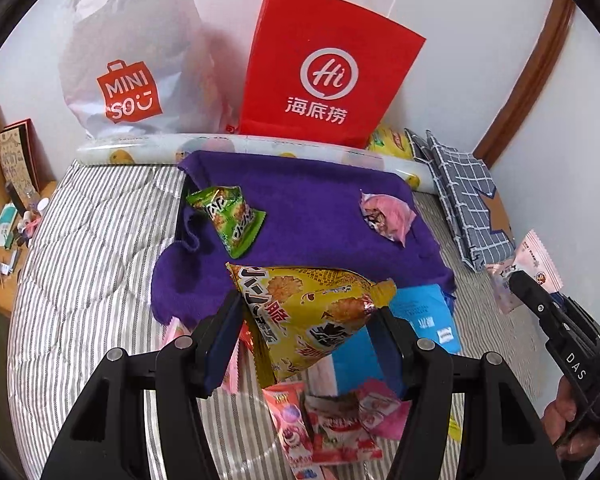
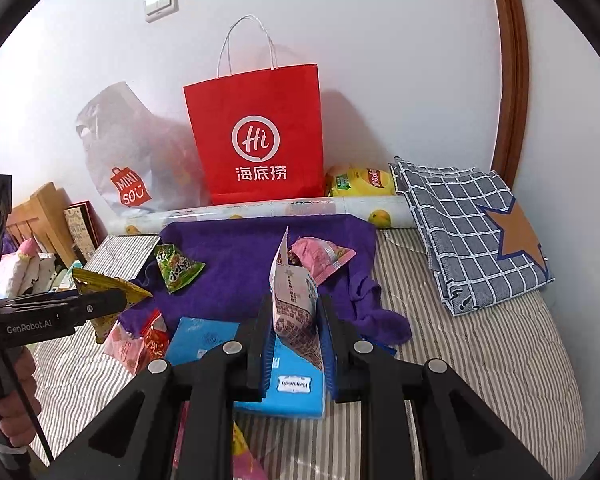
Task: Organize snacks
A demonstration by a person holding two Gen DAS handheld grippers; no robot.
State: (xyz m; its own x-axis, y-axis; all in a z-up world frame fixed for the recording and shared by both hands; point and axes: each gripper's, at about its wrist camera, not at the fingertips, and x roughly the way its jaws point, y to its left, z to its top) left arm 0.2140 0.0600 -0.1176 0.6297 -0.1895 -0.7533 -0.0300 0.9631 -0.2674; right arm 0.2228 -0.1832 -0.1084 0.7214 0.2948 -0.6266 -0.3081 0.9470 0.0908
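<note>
My left gripper [image 1: 306, 312] is shut on a yellow snack packet [image 1: 312, 312] and holds it above the bed; it shows at the left of the right wrist view [image 2: 112, 288]. My right gripper [image 2: 294, 312] is shut on a pale pink snack packet [image 2: 294, 300], held upright; it shows at the right of the left wrist view [image 1: 528, 272]. On the purple towel [image 1: 312, 216] lie a green packet [image 1: 230, 218] and a pink packet [image 1: 386, 214]. Several pink and red packets [image 1: 332, 424] lie on the striped bed below my left gripper.
A red paper bag [image 1: 324, 68] and a white MINISO plastic bag [image 1: 128, 64] stand against the wall. A printed roll [image 1: 236, 146], a yellow bag [image 2: 360, 182], a folded checked cloth [image 2: 472, 236] and a blue box [image 2: 284, 384] are nearby. A cluttered wooden shelf [image 1: 4, 216] is left.
</note>
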